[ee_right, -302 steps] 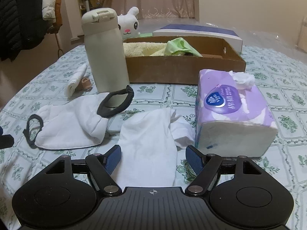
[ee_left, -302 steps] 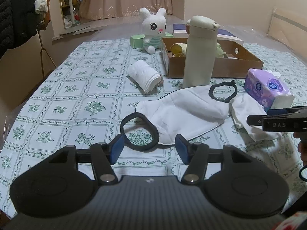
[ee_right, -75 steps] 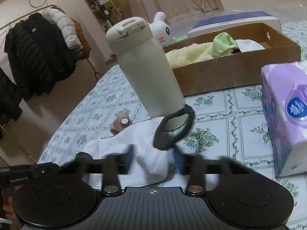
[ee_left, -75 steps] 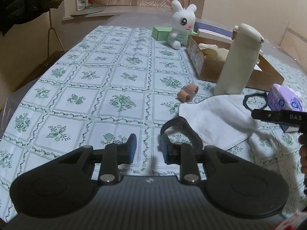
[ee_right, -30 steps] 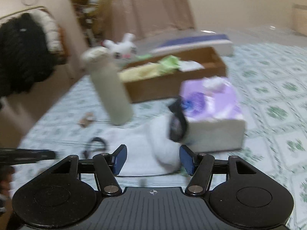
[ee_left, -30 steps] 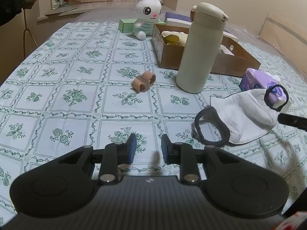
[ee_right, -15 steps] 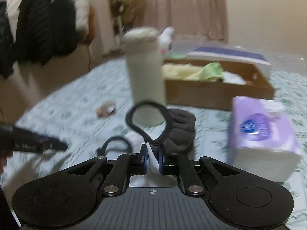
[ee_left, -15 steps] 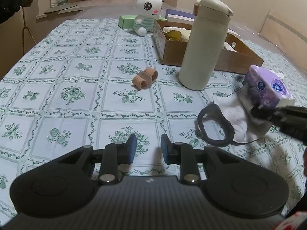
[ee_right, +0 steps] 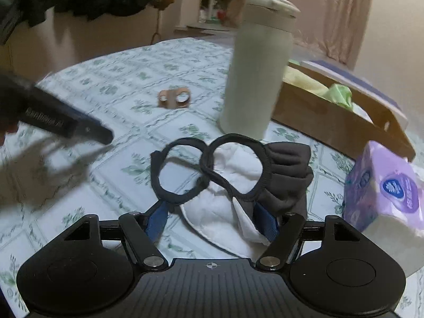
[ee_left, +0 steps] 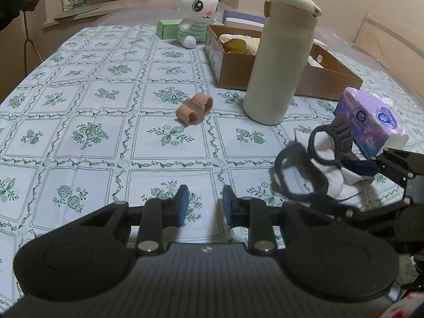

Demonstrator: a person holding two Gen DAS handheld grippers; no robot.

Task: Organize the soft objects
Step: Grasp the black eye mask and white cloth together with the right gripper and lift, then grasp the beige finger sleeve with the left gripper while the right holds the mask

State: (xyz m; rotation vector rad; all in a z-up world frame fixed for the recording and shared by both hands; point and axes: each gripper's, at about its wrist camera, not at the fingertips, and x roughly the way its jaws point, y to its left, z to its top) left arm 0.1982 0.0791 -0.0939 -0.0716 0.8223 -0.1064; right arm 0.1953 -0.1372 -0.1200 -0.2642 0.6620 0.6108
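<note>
While the left gripper (ee_left: pixel 202 202) hangs over the near edge of the green-patterned tablecloth (ee_left: pixel 87 132) with its jaws narrow and nothing between them, the left wrist view shows the white cloth pouch (ee_left: pixel 326 169) with black elastic loops bunched toward the table's right edge, just in front of the purple tissue pack (ee_left: pixel 371 119). The right gripper (ee_left: pixel 371 167) reaches into that bundle from the right. A cream flask (ee_left: pixel 278 61) stands before the cardboard box (ee_left: pixel 318 79) of soft goods near the far edge, a plush rabbit (ee_left: pixel 197 8) beyond it, and a tan elastic band (ee_left: pixel 194 107) lies mid-table.

From the right wrist view, the right gripper (ee_right: pixel 210 220) has just been opening; its jaws stand wide, with the pouch (ee_right: pixel 228 182) and its dark grey lining (ee_right: pixel 288 169) lying between the blue pads (ee_right: pixel 157 218), apparently unpinched. The left gripper (ee_right: pixel 69 124) appears blurred at left.

Judged from this, the folding of the pouch is in hand; the next move likely calls for a fresh grip on the bundle to carry it toward the box (ee_right: pixel 331 116).
</note>
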